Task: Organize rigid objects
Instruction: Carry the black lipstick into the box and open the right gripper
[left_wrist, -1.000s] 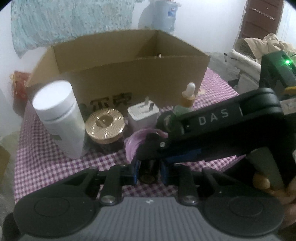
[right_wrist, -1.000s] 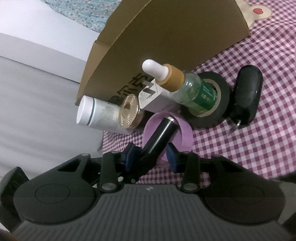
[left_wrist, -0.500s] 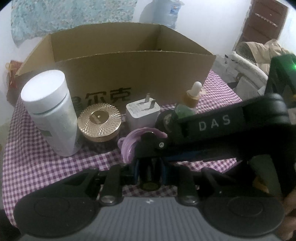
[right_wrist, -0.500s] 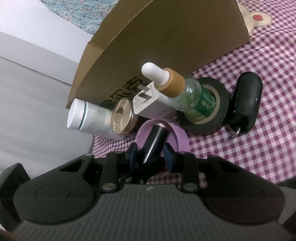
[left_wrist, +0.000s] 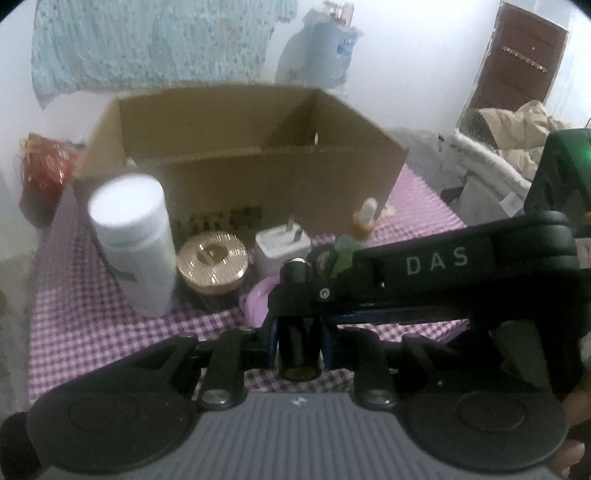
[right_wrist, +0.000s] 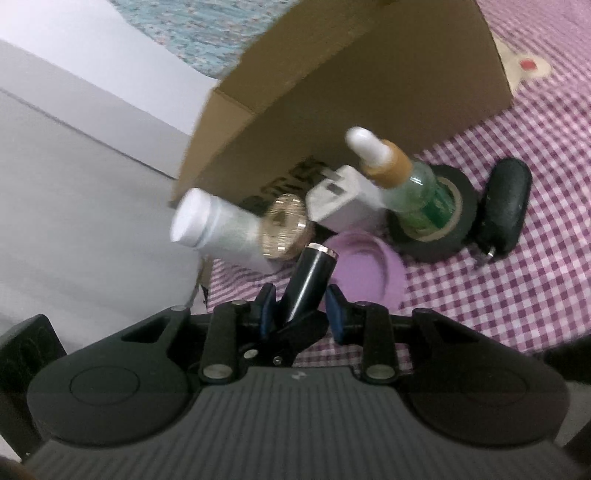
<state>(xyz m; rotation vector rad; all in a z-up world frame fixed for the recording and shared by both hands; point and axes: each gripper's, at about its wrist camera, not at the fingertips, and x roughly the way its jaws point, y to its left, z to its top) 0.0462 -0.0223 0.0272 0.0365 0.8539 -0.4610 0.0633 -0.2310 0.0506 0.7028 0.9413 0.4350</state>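
Both tools grip one black cylinder: left tool (left_wrist: 298, 334) clamped on its base, right tool (right_wrist: 297, 309) squeezed round the black cylinder (right_wrist: 309, 277) higher up, over the bench (right_wrist: 517, 266). Uneven pulling might twist it free onto the purple lid (right_wrist: 373, 266).

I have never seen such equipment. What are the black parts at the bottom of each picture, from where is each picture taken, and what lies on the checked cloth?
There is no robot here. A person holds a two-finger gripper in each hand, and a wide-angle camera on each looks forward along its fingers. One picture comes from the left gripper, the other from the right gripper. Both are closed on one short black cylinder with a silver rim; the right jaws have just been closing on it. On the purple checked cloth, before an open cardboard box, are a white bottle, a gold-lidded jar, a white plug adapter, a green dropper bottle standing in a black tape roll, a lilac dish and a black pouch.
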